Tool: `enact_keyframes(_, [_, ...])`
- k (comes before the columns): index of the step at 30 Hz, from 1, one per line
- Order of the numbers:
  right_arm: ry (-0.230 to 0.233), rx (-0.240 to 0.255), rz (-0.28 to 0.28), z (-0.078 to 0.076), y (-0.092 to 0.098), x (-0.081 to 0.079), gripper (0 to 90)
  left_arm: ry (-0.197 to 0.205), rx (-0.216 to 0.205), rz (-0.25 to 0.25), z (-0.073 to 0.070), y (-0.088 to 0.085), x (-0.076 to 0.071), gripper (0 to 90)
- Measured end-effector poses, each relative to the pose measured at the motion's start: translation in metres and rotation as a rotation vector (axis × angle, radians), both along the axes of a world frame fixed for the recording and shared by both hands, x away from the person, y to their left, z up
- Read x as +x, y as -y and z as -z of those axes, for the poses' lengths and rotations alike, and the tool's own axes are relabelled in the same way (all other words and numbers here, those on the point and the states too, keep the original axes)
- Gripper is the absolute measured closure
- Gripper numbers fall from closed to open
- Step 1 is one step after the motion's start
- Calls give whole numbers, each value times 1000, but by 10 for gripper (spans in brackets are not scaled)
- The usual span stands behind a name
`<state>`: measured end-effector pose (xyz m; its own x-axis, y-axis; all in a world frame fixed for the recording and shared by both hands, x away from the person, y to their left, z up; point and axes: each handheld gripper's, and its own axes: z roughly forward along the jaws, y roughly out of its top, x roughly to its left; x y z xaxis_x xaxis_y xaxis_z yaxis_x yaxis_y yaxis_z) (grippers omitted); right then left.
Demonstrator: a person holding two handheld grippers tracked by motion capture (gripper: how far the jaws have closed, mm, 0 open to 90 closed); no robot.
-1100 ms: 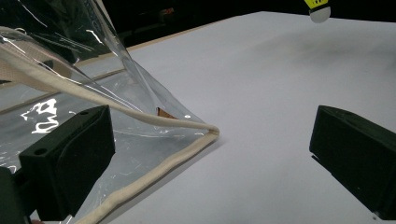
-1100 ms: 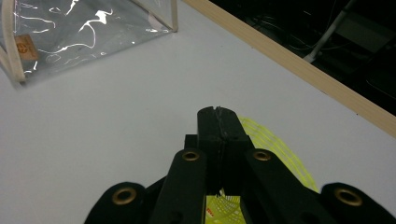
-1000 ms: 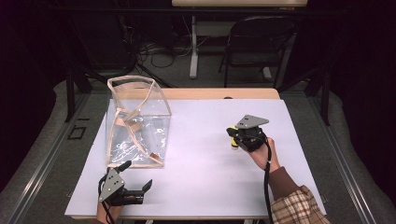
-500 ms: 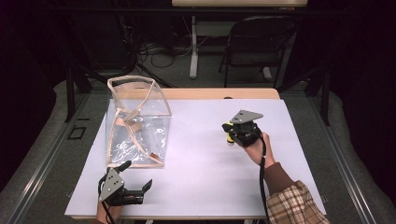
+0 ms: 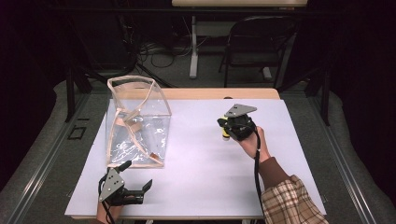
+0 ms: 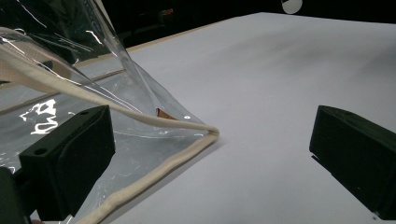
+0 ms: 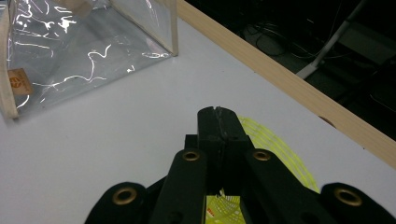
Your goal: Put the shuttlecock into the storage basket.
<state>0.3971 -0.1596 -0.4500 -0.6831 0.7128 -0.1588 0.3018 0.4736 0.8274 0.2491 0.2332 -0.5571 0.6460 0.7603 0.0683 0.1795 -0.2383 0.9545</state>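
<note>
Clear bag (image 5: 137, 123) stands upright on the left half of the tabletop (image 5: 201, 186), mouth up, cloth-like cream trim (image 6: 154, 163) along its edges and a strap hanging inside. Film looks thin and glossy, with lots of wrinkled glare, so my read is light, floppy and slippery: it will tip or slide if pushed, and a pinch on bare film would likely skate or crease. The trim is the better hold, being thicker and less slick; the near bottom corner lies just ahead of the left claw (image 6: 210, 154), or take the top rim for a lift. Expect the bag to sag and swing from a single hold, so two holds would keep the mouth open. Left claw sits low at the near-left edge of the tabletop, jaws wide apart with nothing between them and the bag corner between and just beyond them, not touching as far as I can tell. Right claw (image 7: 218, 116) is well apart from the bag, right of centre, jaws closed tight; in its own view a thin yellow-green ribbed piece (image 7: 275, 144) shows beside and under the jaws. It looks clamped, but I can't tell what it is. It looks flimsy and light, probably bends easily, so I'd keep the squeeze gentle.
</note>
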Motion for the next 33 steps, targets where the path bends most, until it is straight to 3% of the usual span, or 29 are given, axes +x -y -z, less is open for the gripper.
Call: enact_keyframes(33, [11, -15, -14, -15, -24, 21, 900, 4, -3, 7, 0, 1, 1, 1])
